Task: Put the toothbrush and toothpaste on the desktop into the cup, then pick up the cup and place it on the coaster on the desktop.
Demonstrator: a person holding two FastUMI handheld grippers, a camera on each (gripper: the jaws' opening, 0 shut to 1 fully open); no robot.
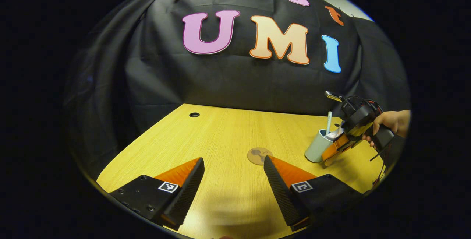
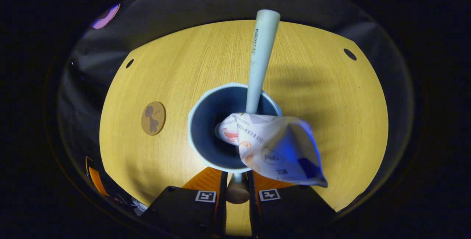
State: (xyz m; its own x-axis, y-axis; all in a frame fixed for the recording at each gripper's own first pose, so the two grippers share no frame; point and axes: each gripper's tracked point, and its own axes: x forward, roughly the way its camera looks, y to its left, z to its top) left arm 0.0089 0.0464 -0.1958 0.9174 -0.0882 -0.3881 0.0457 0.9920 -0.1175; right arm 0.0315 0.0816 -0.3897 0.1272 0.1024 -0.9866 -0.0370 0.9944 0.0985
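- Right gripper sits closest, its fingers drawn near together around the cup's handle at the near rim
- Cup stands upright on the wooden desktop, with the toothbrush leaning up out of it
- Toothpaste droops over the cup's near rim, cap end inside
- Coaster lies flat, apart from the cup
- Left gripper hovers low over the desktop, jaws spread wide, gripping nothing, coaster just ahead
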